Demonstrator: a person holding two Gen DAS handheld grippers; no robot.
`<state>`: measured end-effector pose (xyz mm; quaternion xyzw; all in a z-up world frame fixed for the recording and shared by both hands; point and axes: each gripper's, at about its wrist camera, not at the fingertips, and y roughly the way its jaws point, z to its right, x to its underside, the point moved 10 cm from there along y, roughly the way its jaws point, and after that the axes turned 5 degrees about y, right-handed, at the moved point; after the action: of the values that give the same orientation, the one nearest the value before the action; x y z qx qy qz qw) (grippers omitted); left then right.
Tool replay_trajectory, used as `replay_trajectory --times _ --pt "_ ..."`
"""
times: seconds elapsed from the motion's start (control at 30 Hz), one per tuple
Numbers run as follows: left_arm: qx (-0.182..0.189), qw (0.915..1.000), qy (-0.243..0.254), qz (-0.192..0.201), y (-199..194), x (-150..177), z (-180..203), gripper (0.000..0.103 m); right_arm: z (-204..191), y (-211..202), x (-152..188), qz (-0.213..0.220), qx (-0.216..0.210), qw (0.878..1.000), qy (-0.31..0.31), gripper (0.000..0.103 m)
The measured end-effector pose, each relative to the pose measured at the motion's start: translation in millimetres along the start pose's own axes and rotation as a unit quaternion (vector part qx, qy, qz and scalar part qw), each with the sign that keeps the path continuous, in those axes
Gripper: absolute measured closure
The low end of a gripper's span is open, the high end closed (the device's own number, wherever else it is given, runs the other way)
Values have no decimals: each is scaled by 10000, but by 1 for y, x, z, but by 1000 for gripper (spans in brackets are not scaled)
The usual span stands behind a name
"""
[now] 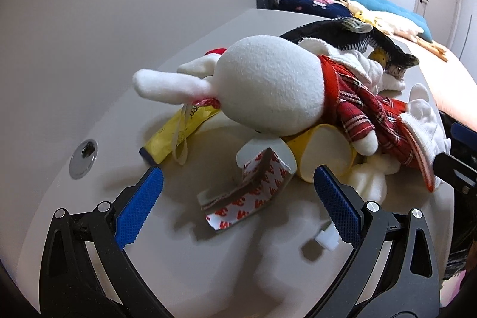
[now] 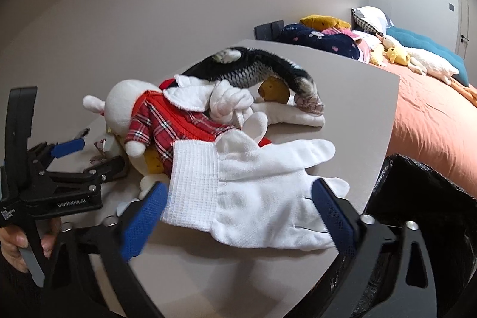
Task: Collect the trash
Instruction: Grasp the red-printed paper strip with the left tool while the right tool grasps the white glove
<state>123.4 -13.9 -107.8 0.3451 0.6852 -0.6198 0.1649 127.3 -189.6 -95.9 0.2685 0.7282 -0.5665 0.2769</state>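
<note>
Trash, a torn red-and-white paper strip (image 1: pixel 247 192), is seen on the grey table (image 1: pixel 89 97) between the wide-open left gripper (image 1: pixel 238 187), not touched. A white glove (image 2: pixel 250 192) is seen between the wide right gripper (image 2: pixel 241 201); contact cannot be told

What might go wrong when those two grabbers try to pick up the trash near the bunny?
1. The left tool is open around the paper scrap, but the toy bunny lies right behind it, so the bunny may get pinched or dragged along.
2. The right tool is open around a white glove. The glove may not be trash, yet it could land in the black bag beside the table.
</note>
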Motion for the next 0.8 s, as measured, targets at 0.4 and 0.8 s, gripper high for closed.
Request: replay_trajectory --times 0.4,0.8 --pt "459 9989 59 -109 16 -6 7 57 7 9 9 -166 -281 9991 268 92" --pt "349 9989 -181 254 -16 -12 2 68 2 -18 -6 64 -563 9981 250 102"
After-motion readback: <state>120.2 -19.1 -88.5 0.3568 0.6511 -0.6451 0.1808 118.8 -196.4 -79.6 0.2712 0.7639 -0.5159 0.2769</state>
